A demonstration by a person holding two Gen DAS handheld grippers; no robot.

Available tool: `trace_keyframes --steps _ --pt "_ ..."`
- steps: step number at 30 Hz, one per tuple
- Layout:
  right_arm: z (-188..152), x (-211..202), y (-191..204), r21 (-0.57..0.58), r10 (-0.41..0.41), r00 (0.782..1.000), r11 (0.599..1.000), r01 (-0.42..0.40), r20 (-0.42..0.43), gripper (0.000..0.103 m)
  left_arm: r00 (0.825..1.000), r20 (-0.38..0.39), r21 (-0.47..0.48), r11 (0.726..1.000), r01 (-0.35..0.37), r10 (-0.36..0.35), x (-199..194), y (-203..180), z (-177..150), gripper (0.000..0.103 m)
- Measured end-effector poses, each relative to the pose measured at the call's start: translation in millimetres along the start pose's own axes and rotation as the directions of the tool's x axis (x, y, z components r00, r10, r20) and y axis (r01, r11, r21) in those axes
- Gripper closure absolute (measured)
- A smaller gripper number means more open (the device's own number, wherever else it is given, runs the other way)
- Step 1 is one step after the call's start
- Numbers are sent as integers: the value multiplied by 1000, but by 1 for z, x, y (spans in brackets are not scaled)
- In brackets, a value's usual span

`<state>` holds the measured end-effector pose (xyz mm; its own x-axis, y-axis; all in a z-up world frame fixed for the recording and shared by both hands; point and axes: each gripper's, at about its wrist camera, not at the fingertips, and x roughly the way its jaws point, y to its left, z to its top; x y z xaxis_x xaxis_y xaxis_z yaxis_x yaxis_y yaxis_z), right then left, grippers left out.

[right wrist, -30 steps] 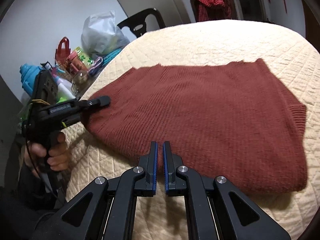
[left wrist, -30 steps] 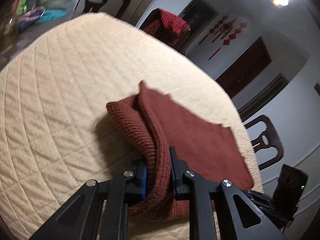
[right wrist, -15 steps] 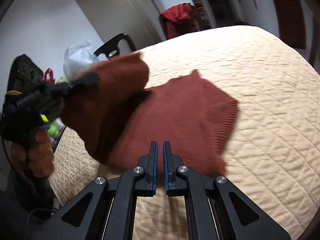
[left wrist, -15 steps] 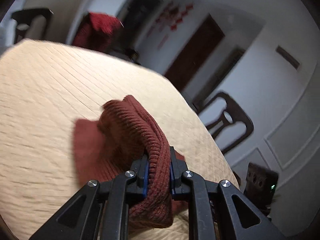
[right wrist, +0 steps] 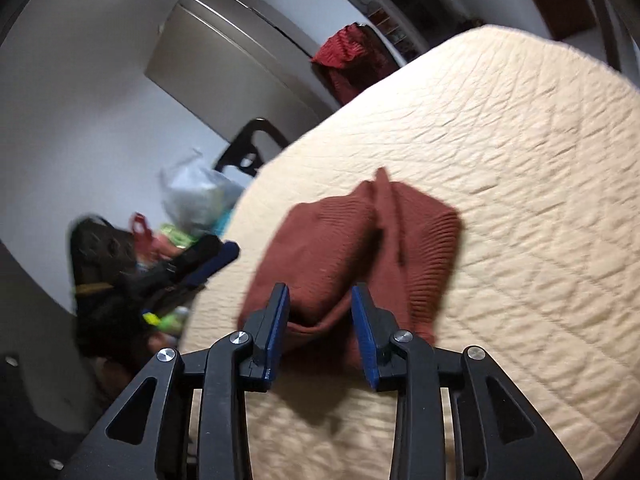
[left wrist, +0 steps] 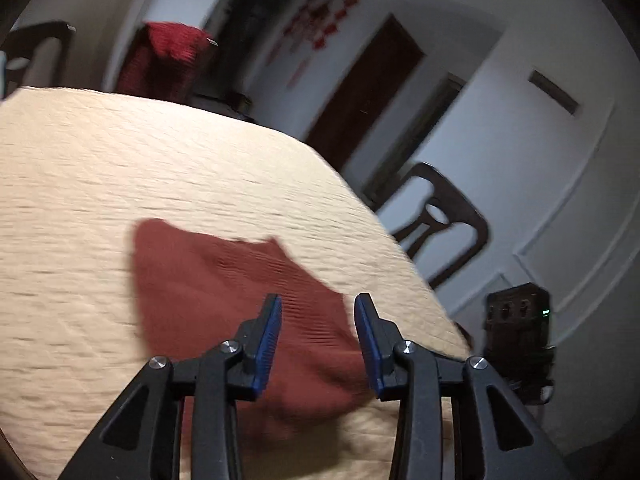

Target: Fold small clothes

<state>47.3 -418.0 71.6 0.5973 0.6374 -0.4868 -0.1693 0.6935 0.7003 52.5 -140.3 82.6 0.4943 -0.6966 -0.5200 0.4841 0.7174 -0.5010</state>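
A rust-red knit garment (left wrist: pixel 224 296) lies folded on the cream quilted table cover (left wrist: pixel 120 168). My left gripper (left wrist: pixel 318 306) is open and empty, hovering just above the garment's near edge. In the right wrist view the garment (right wrist: pixel 360 248) lies bunched and folded over itself. My right gripper (right wrist: pixel 320 300) is open with its jaws either side of the garment's near fold, not closed on it. The left gripper (right wrist: pixel 192 264) shows there at the left, off the table edge. The right gripper's body (left wrist: pixel 520 340) shows at the right of the left wrist view.
A red cloth hangs over a chair back (left wrist: pixel 168 60) beyond the table. A dark chair (left wrist: pixel 440 220) stands at the right table edge. A plastic bag (right wrist: pixel 196 196) and colourful clutter (right wrist: pixel 160 240) sit at the left. The view is motion-blurred.
My left gripper carried the garment's edge across, opened and let it go; the garment now lies folded smaller. My right gripper went from shut to open around the near fold.
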Motion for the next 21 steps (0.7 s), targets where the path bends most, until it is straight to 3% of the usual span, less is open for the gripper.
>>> trace_keyframes --steps 4,10,14,21 --pt "0 15 -3 65 57 997 996 -53 -56 56 993 -13 -34 993 -115 114 -5 29 -10 63" --pt "-6 38 -18 196 129 977 976 -95 -168 56 990 -58 -25 991 -129 128 9 38 -32 63" --pt "0 41 -22 251 184 970 958 -141 -158 56 989 -57 14 990 -139 139 14 35 -36 63" --pt "16 51 -32 315 240 961 930 -188 -135 56 990 -48 5 992 -129 129 13 39 -38 63"
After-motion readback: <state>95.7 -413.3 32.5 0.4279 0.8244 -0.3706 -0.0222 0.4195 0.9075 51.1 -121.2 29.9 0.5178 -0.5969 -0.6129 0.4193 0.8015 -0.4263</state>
